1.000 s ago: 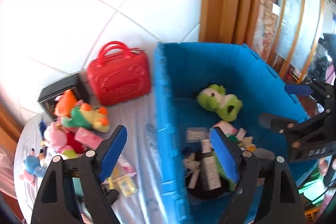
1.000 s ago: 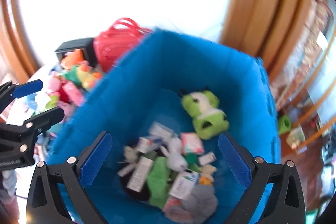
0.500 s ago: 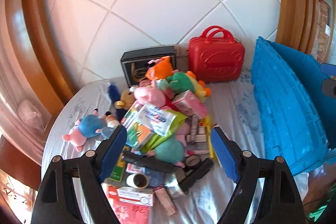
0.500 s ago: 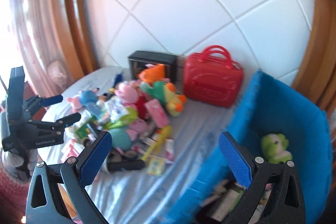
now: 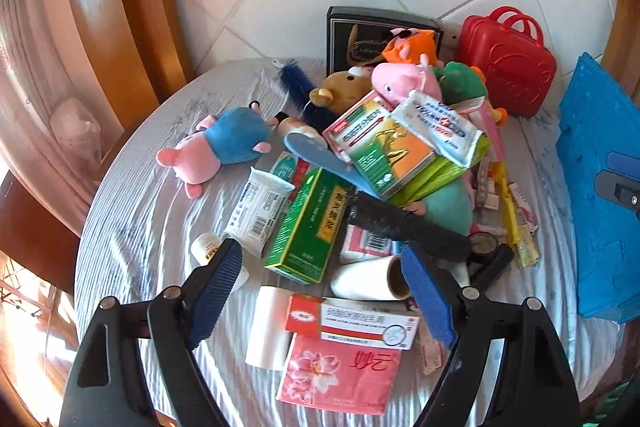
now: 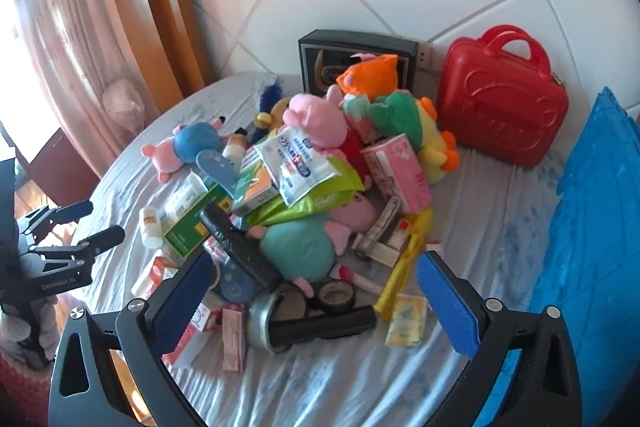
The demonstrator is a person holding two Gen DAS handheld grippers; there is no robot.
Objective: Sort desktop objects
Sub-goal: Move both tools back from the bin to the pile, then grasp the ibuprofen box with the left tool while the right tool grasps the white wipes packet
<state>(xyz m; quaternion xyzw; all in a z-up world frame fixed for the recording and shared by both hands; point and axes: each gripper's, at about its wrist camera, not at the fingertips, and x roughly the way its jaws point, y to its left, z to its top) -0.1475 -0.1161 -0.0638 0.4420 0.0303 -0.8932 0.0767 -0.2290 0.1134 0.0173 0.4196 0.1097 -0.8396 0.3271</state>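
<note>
Left wrist view: left gripper (image 5: 322,285) released above white roll (image 5: 366,279); right gripper (image 6: 318,301) also released, empty. Risked nudging green box (image 5: 310,223), toppling heaped pile.

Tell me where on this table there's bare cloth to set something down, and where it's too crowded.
Bare cloth: the near edge in front of the flashlight; the strip between the red case and the blue crate; and the far left, behind the blue-shirted pig plush. The pile around the teal plush and green box is packed.
</note>
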